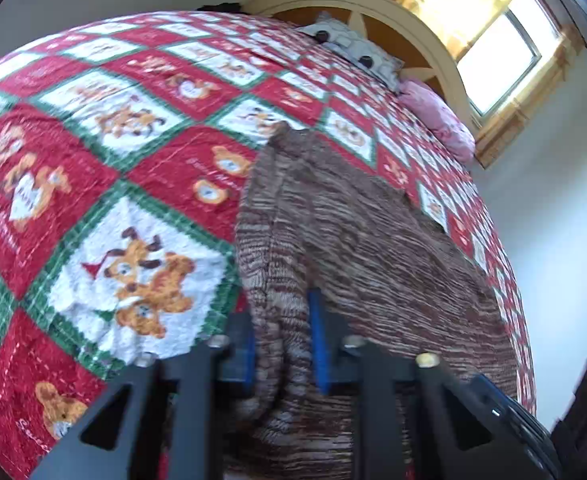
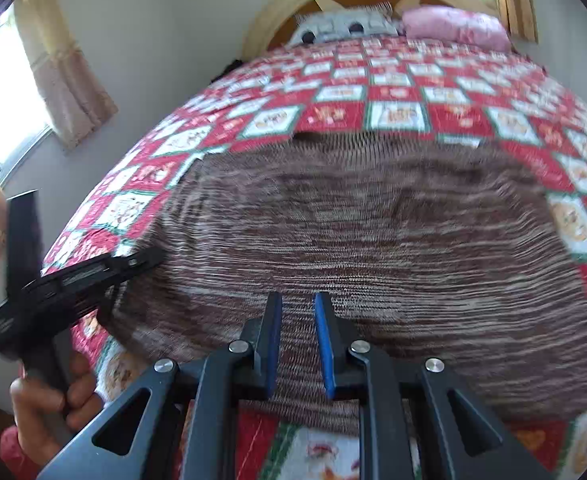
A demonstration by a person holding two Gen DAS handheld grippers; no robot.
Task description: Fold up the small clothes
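While the brown knit garment (image 2: 373, 240) lay spread on the quilted bed (image 2: 393, 92), the left gripper (image 1: 281, 340) had a bunched fold clamped between its fingers; the right gripper (image 2: 298, 344) stood slightly parted over the near hem, holding nothing.

No wording can be made out for certain. The red squares of the quilt (image 1: 165, 168) carry pale cursive script beside the bear faces, but it is too blurred to read in either view. The small light markings on the left gripper (image 2: 73, 280) body are likewise unreadable.
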